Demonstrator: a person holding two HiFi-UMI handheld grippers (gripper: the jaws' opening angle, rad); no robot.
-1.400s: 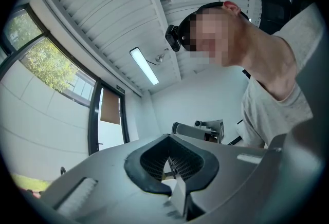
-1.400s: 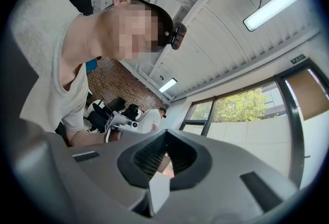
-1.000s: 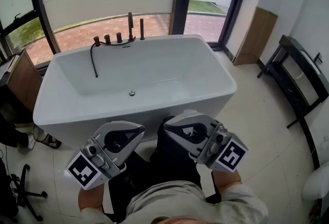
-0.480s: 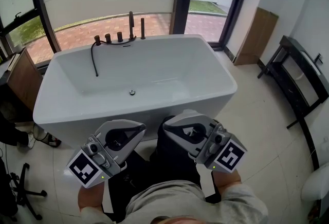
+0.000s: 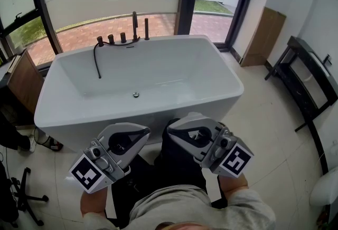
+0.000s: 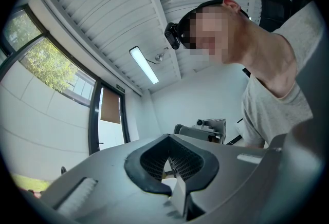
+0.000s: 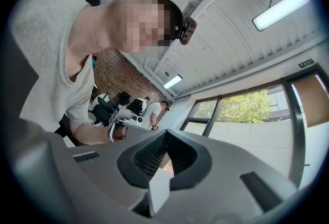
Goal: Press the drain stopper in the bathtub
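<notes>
The white bathtub [image 5: 224, 73] stands under the window in the head view. Its small round metal drain stopper [image 5: 135, 95] sits in the middle of the tub floor. Both grippers hang low in front of my body, on the near side of the tub's front wall and well short of the stopper. The left gripper [image 5: 141, 131] and the right gripper [image 5: 174, 127] each have their jaws together with nothing between them. In the gripper views, the left gripper [image 6: 172, 169] and the right gripper [image 7: 163, 160] point up at the ceiling and the person, so the tub is out of sight there.
Dark taps and a spout [image 5: 133, 27] line the tub's far rim, and a black hose [image 5: 95, 60] drapes inside. A black rack [image 5: 309, 84] stands at the right, a wooden cabinet [image 5: 24, 81] and a chair base [image 5: 26, 197] at the left. White tiled floor surrounds the tub.
</notes>
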